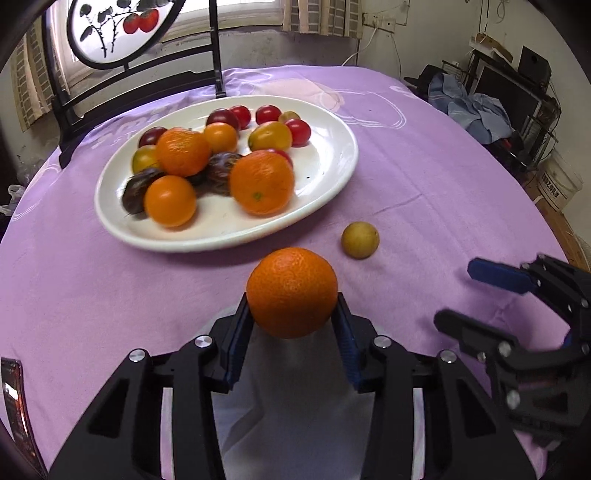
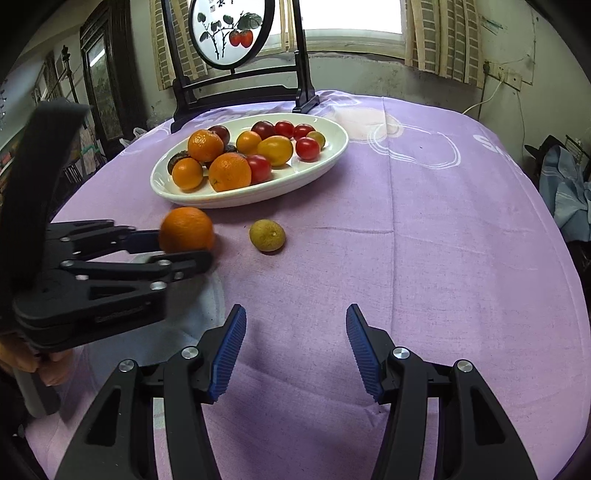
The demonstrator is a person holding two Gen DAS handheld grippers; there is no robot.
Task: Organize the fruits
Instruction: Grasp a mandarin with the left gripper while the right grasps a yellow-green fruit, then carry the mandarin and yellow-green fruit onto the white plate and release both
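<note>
A round orange with dimpled skin (image 1: 291, 291) is being held between the blue ribbed pads of the left tongs (image 1: 292, 314), which are closed on its two sides. In the right wrist view, the same orange (image 2: 186, 229) is being seen just in front of the oval white ceramic plate (image 2: 332, 155), near its front rim, and it cannot be told whether the orange is touching the cloth. The right tongs (image 2: 295, 347) are being kept wide open, with nothing between the pads, above the purple cloth of the bench (image 2: 424, 258). A small round yellow-green fruit (image 2: 267, 235) is lying on the cloth just beside the held orange, apart from the plate. On the plate, three more oranges, several red and yellow small tomatoes and some dark purple fruits are being kept together in a pile. Behind the plate, a round painted screen in a black wooden stand (image 2: 231, 33) is standing upright on the bench.
</note>
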